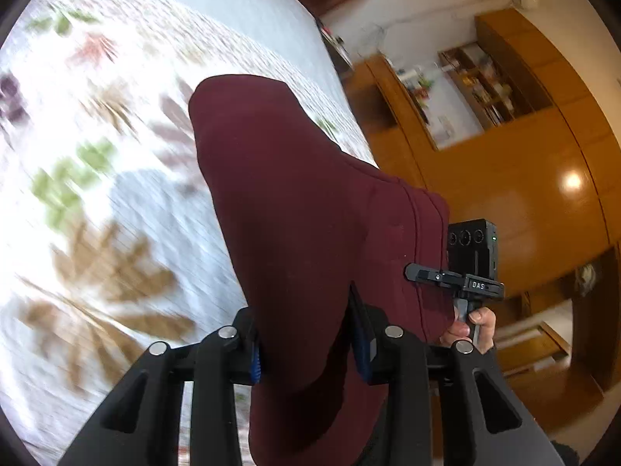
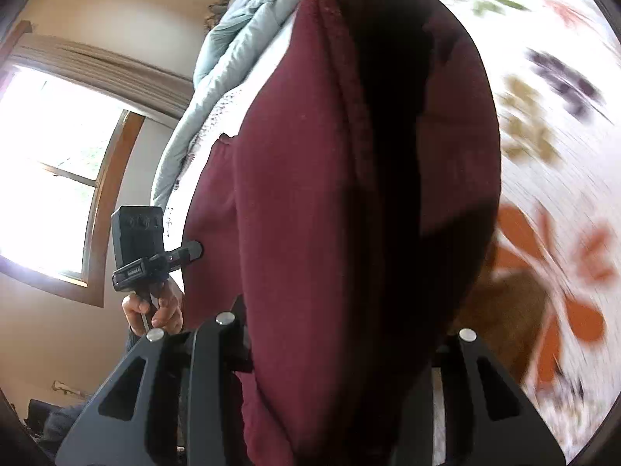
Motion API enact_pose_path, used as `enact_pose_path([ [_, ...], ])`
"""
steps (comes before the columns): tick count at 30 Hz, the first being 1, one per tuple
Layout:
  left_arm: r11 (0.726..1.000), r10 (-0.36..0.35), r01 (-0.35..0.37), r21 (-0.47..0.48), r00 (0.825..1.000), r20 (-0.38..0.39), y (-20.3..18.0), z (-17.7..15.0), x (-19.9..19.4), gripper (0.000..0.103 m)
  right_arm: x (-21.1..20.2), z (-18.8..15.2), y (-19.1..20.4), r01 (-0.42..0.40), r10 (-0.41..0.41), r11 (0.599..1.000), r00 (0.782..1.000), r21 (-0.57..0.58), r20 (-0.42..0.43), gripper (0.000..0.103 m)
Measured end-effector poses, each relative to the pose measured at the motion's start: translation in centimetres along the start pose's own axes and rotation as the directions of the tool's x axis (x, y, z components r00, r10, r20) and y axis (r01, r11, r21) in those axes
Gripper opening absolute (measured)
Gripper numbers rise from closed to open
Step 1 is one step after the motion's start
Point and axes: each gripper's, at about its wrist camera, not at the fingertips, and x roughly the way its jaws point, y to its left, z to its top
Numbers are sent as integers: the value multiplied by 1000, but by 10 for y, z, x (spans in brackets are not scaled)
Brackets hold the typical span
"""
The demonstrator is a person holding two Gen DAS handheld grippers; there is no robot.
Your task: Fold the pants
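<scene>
Pants (image 1: 310, 213) — maroon | left gripper (image 1: 306, 353) clamped | right gripper (image 2: 341, 349) clamped

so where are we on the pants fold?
Done: both ends gripped. The left gripper and right gripper are each shut on the maroon pants, which hang lifted over the floral bedspread. In hand: carrying the fabric over. Left: laying it down folded; no finished fold shows.

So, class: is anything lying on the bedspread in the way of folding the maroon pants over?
Nothing visible. Both tongs, left and right, grip the pants, and the leaf-print bedspread shows no objects, though the cloth hides part of it.
</scene>
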Motion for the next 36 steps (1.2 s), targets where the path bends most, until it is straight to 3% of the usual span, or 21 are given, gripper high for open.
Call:
enact_pose_path([
  [7,993,92,-89,-83,995,30,80,67,-52,35,104,96,40,-11,7,999,997,-49,-70,36],
  [12,978,164,-159,-135,986,25,142,93,-77,35,174,137,57,-11,3,998,992,-62,-125,36],
  [17,957,207,-204,-204,978,-8,195,94,-83,35,221,150,47,-24,20,999,986,-23,-166,37],
  [22,958,178,-170,-233,984,12,216,78,-75,41,215,138,2,-26,32,999,985,39,-168,47],
  [25,955,161,-144,-260,986,45,225,66,-82,47,213,143,-3,-40,46,998,985,44,-164,58],
  [27,950,174,-150,-273,983,65,224,66,-94,52,199,145,-3,-8,13,999,989,37,-150,72],
  [29,945,257,-224,-240,959,117,214,58,-115,58,166,153,-13,49,-47,999,995,21,-85,72],
  [31,947,285,-247,-203,941,183,203,51,-138,59,149,153,-1,114,-114,993,993,39,4,64],
  [32,954,278,-240,-178,931,237,190,45,-150,59,130,157,3,109,-111,993,991,37,70,57],
  [34,978,204,-180,-107,932,299,167,34,-161,59,117,164,15,32,-35,999,993,24,112,51],
  [36,994,111,-100,-54,947,300,153,24,-155,62,136,174,46,-21,22,1000,995,-9,99,48],
])
